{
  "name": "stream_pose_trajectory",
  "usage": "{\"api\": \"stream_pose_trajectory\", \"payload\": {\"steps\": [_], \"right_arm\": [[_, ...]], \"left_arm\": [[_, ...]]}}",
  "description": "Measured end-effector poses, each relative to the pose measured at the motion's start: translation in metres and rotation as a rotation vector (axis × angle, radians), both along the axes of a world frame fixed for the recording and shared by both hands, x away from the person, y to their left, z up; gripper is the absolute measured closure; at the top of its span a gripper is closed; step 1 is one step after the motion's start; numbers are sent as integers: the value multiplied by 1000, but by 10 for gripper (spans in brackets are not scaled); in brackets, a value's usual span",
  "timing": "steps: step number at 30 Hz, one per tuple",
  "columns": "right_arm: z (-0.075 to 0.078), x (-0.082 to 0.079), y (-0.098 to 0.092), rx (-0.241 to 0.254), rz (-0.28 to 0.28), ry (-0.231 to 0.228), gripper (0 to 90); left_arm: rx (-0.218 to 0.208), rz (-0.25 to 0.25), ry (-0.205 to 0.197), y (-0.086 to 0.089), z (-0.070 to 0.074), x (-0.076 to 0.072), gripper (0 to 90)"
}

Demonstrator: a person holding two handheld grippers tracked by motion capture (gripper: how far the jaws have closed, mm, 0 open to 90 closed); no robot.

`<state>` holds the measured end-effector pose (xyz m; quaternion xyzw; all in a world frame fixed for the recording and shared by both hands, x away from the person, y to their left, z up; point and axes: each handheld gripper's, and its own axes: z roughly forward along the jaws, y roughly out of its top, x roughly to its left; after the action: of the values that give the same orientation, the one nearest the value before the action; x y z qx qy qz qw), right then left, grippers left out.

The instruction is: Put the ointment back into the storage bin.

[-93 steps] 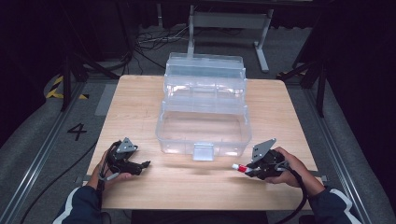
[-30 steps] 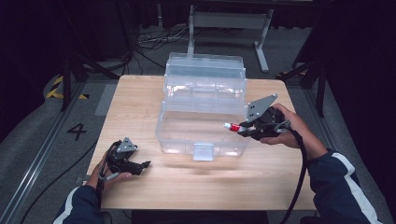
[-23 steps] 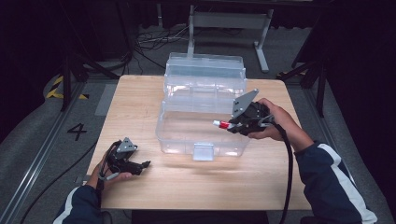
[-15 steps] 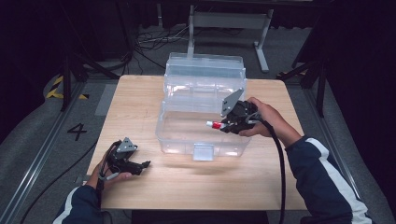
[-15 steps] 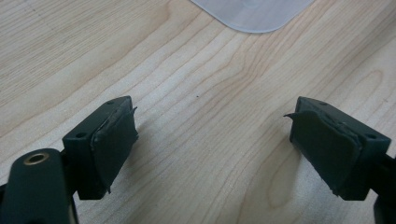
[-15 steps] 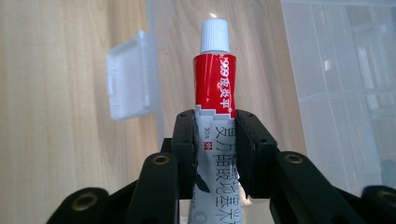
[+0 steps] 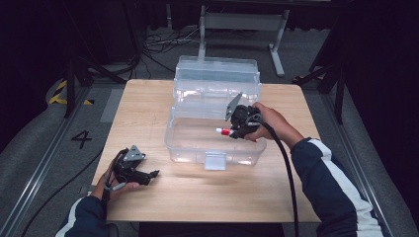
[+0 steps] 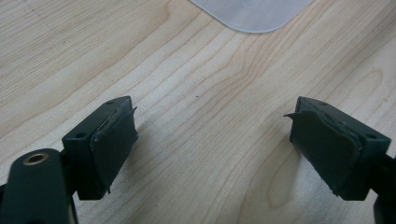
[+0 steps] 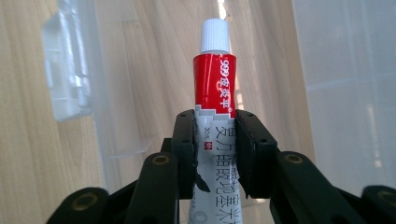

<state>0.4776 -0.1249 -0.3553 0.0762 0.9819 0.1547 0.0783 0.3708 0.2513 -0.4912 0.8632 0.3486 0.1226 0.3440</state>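
Clear plastic bin (image 7: 217, 143), open: right gripper (image 7: 237, 132) above it, clamping red-and-white ointment tube (image 9: 215, 98). Left gripper (image 8: 212, 140) near bin's front-left corner, jaws wide, empty, over wooden table (image 7: 148, 108). Tube's printed lettering legible in right gripper view.

We find the middle of the table (image 7: 148, 103) taken up by a clear plastic box (image 7: 216, 145) with its lid (image 7: 217, 74) standing open at the back. Our right gripper (image 7: 232, 132) holds a tube (image 9: 215, 84) over the box's open top, inside its walls. Bare wood lies left of the box and along the near edge, where our left gripper (image 7: 148, 175) rests, jaws wide apart.
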Motion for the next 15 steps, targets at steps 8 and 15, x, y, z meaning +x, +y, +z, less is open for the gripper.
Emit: {"api": "stream_pose_trajectory", "payload": {"steps": [8, 15], "right_arm": [[-19, 3, 0, -50, -4, 38, 711], [-32, 2, 2, -81, 11, 70, 711]], "left_arm": [[-1, -1, 0, 0, 0, 0, 146], [-1, -1, 0, 0, 0, 0, 146]]}}
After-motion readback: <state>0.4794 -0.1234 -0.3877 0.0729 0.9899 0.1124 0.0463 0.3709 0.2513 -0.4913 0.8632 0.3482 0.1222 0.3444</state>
